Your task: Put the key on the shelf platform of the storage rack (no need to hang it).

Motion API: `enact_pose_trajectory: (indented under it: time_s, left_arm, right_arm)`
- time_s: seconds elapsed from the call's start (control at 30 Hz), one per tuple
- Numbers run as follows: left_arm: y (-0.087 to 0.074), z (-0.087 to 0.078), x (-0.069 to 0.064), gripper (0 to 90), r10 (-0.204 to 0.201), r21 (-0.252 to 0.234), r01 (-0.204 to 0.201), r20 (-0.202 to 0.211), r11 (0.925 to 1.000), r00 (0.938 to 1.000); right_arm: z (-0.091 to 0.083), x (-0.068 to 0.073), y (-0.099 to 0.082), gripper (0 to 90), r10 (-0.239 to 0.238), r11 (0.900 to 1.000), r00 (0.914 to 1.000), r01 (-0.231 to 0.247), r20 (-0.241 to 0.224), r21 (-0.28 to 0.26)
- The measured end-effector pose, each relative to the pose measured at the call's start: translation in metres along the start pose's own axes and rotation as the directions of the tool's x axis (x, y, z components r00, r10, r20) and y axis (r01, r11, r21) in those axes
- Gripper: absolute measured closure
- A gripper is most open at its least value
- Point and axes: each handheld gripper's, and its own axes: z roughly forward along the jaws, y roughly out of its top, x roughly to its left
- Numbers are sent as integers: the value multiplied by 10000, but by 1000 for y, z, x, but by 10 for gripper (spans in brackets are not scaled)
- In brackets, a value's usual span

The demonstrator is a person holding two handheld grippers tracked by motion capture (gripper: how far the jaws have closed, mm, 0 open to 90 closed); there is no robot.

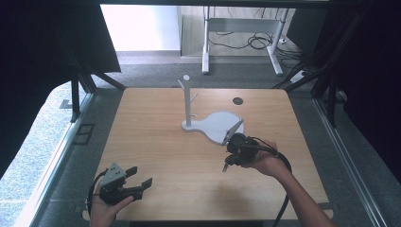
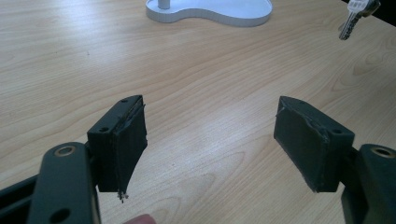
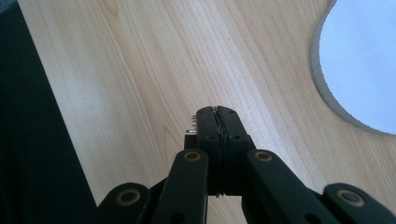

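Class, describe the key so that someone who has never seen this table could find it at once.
Start at the white stand mid-table. Just in front of it, the right tool hangs above the wood, shut on a small silvery key. It is the only metal thing, dangling rather than resting on the table.

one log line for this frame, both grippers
left gripper: open, empty | right gripper: shut on key | stand: bare

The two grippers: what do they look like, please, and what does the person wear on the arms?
Both are black. The left gripper has two wide flat jaws with worn black pads, brass-coloured pivot rings, and a grey three-cornered plate on top. The right gripper has the same linked black arms and brass rings. A black cable trails from it. The forearms are bare, no sleeves in view.
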Motion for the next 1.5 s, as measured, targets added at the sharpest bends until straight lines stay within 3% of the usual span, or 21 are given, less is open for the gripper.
enact_pose_trajectory:
  time_s: [0.5,0.73,1.5]
  left_arm:
    - [0,0,0,256,-14,0,14,-21,10000,10000]
    - [0,-1,0,256,-3,1,3,-42,10000,10000]
    - [0,0,1,257,49,66,-48,-86,10000,10000]
  right_arm:
    - [1,-15,8,892,300,9995,9995,-300,78,55]
    - [3,-21,12,893,215,9997,9998,-216,17,113]
    - [3,-51,27,892,715,9970,9974,-714,5,-290]
